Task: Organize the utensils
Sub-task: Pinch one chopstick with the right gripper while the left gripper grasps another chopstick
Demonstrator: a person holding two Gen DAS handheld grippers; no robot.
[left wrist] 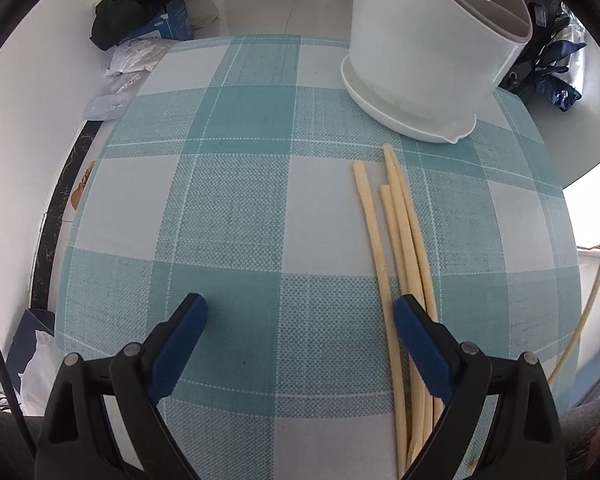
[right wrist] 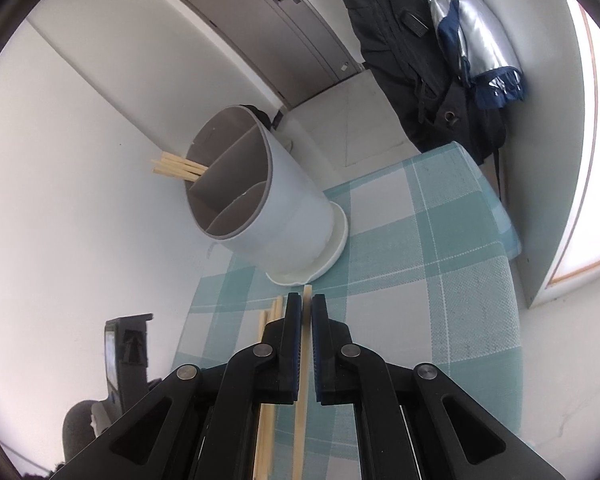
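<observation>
Several pale chopsticks (left wrist: 400,240) lie side by side on the teal checked tablecloth (left wrist: 240,200). My left gripper (left wrist: 300,308) hovers over the cloth, open, its right pad above the bundle and nothing between the pads. A white divided utensil holder (left wrist: 420,60) stands beyond them. In the right wrist view my right gripper (right wrist: 306,304) is shut on one chopstick (right wrist: 301,432), whose tip pokes out toward the holder (right wrist: 284,216). Several chopsticks (right wrist: 176,168) stand in one of its compartments. The loose chopsticks (right wrist: 266,432) lie just left of my right gripper.
Dark clothing and a blue box (left wrist: 152,4) sit on the floor past the table's far edge, with plastic bags (left wrist: 128,60) nearby. Jackets (right wrist: 420,60) hang by the table's far corner. A black device (right wrist: 128,352) shows off the table's left side.
</observation>
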